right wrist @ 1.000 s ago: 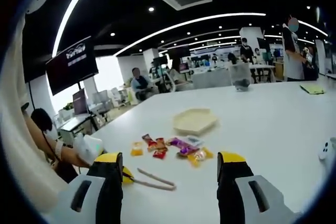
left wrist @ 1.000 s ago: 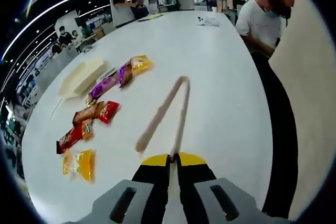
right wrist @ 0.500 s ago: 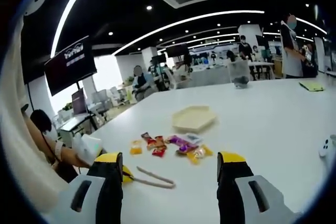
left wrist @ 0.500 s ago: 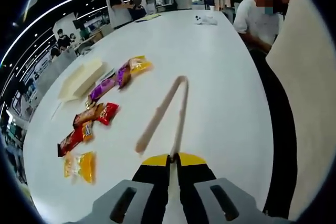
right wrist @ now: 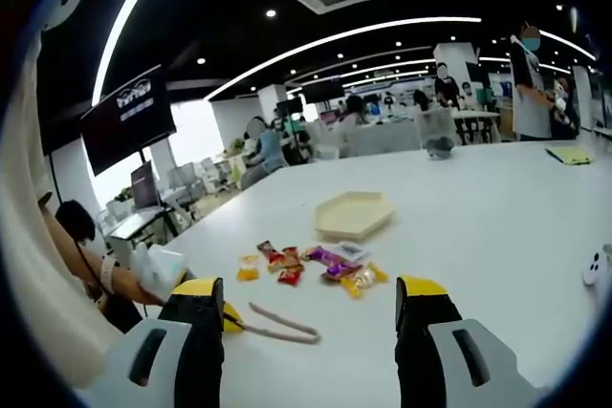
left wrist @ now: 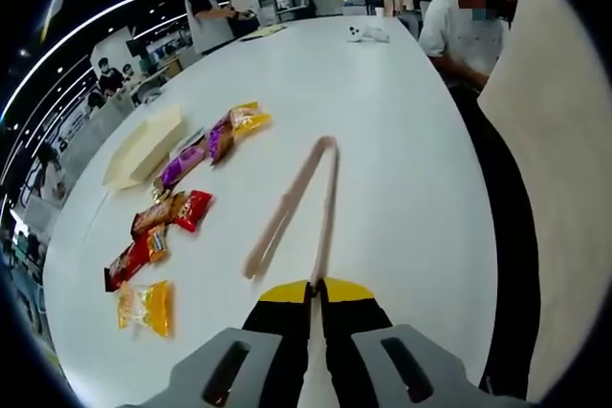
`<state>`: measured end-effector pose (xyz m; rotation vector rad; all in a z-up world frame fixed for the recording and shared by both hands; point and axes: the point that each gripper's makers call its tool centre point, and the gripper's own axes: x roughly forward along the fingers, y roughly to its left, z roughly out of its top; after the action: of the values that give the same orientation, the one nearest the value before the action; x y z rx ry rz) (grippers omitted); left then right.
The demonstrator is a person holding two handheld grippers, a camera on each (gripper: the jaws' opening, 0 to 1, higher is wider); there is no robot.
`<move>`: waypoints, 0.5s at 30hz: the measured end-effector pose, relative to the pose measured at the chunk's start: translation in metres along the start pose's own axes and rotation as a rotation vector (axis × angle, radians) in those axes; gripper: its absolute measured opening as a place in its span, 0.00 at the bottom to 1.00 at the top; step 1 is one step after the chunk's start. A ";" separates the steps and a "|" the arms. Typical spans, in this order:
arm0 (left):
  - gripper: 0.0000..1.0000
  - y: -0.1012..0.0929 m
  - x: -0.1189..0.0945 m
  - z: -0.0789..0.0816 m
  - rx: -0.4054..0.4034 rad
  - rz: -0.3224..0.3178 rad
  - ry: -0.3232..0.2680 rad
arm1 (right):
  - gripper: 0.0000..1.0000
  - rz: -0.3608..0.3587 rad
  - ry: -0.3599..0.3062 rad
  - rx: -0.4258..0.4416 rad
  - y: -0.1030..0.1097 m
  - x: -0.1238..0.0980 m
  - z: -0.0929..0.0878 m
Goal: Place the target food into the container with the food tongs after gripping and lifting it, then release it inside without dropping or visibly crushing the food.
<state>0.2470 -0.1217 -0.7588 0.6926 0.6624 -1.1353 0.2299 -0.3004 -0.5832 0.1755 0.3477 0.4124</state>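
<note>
Little has changed since a second ago: only my left view has drifted slightly, and the snacks lie where they were. My left gripper [left wrist: 314,305] is clamped narrow on the near end of the food tongs [left wrist: 304,200], whose two arms run up the frame's centre above the white table [left wrist: 402,140]. My right gripper [right wrist: 311,317] stands wide and empty. The wrapped snacks [left wrist: 167,207] lie left of centre, and the pale hexagonal container [right wrist: 355,214] beyond them holds nothing that I can see. Gripping, lifting and releasing all remain to be done.
</note>
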 end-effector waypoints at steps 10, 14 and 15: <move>0.00 -0.001 0.000 0.000 -0.007 0.005 0.004 | 0.74 0.007 0.006 0.001 0.003 0.000 0.000; 0.00 -0.002 -0.002 0.003 -0.005 0.009 -0.011 | 0.74 0.006 0.012 0.006 0.003 -0.002 -0.002; 0.00 -0.001 -0.003 0.004 -0.005 0.010 -0.013 | 0.74 0.006 0.013 0.007 0.003 -0.002 -0.003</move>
<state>0.2456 -0.1236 -0.7545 0.6828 0.6499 -1.1273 0.2260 -0.2979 -0.5845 0.1803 0.3616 0.4180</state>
